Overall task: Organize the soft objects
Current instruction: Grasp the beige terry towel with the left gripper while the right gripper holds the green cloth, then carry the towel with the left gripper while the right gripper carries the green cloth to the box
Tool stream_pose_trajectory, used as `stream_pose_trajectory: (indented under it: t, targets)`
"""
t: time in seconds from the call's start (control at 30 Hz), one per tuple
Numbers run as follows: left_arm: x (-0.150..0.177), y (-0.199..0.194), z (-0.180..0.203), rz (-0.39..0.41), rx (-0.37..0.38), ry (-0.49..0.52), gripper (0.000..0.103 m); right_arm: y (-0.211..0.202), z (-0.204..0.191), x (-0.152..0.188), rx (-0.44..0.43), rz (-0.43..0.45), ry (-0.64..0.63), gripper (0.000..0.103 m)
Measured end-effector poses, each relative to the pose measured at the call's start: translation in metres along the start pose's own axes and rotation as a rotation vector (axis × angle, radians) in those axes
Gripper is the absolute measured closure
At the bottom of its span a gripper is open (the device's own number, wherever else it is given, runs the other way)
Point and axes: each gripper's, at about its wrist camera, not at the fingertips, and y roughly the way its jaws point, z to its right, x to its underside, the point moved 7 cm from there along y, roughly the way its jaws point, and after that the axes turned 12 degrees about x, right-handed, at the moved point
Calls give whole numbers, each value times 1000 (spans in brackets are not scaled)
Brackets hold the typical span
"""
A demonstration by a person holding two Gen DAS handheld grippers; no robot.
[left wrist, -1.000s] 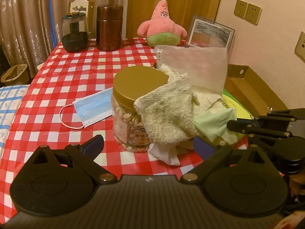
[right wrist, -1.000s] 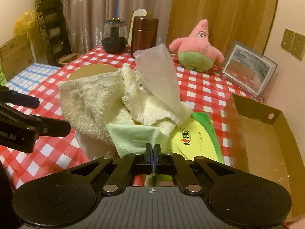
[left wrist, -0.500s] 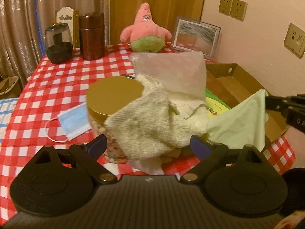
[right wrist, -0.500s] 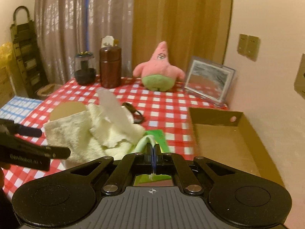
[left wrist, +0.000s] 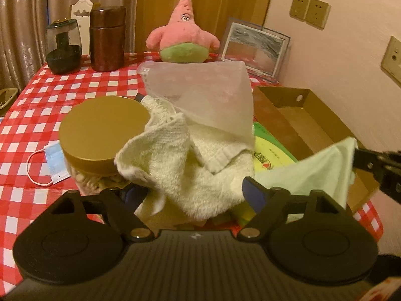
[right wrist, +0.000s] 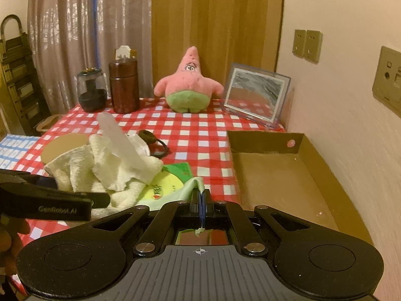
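While I hold both grippers over the pile, risks by item:
right gripper [right wrist: 201,198]: jaws fully closed, pinching one edge of the pale green cloth [left wrist: 313,170]; cloth hangs lifted between the pile and the cardboard box [right wrist: 283,173]. Thin pinch, so a quick swing could slip it out short of the box.
left gripper [left wrist: 193,195]: jaws have just been closing, not yet pressing; cream towel [left wrist: 190,173] sits between them. I judge the grab is under way.
towel: draped over the gold-lidded jar [left wrist: 100,130], near edge of the tabletop [right wrist: 195,135]. If I pull sideways, the fold on the lid may drag or tip the jar.
translucent sheet [left wrist: 200,95]: rests on top of the towel; likely slides off or comes along when I lift.
green cloth tail: I can't tell whether its lower edge is clear of the towel; a snag would tug both.
grippers: near each other at the right of the pile; crossing paths toward the box risks a bump.
face mask [left wrist: 54,165]: flat on the tabletop beside the jar, untouched.
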Motion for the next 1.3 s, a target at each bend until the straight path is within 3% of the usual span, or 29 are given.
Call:
stream_pose_trajectory:
  t: [0.17, 0.2, 0.43, 0.9, 1.3]
  targets:
    - [0, 13, -4, -17, -41, 6, 55, 3, 6, 3, 8, -13, 13, 103]
    - [1, 14, -5, -23, -42, 7, 66, 3, 7, 3, 8, -14, 15, 103]
    - [2, -5, -5, -28, 3, 8, 96, 0, 10, 0, 6, -10, 28, 103]
    - [-20, -95, 9, 87, 48, 37, 98, -41, 6, -24, -1, 74, 40, 103]
    - [-79, -129, 27, 171, 110, 117, 99, -65, 10, -43, 9, 138, 41, 103]
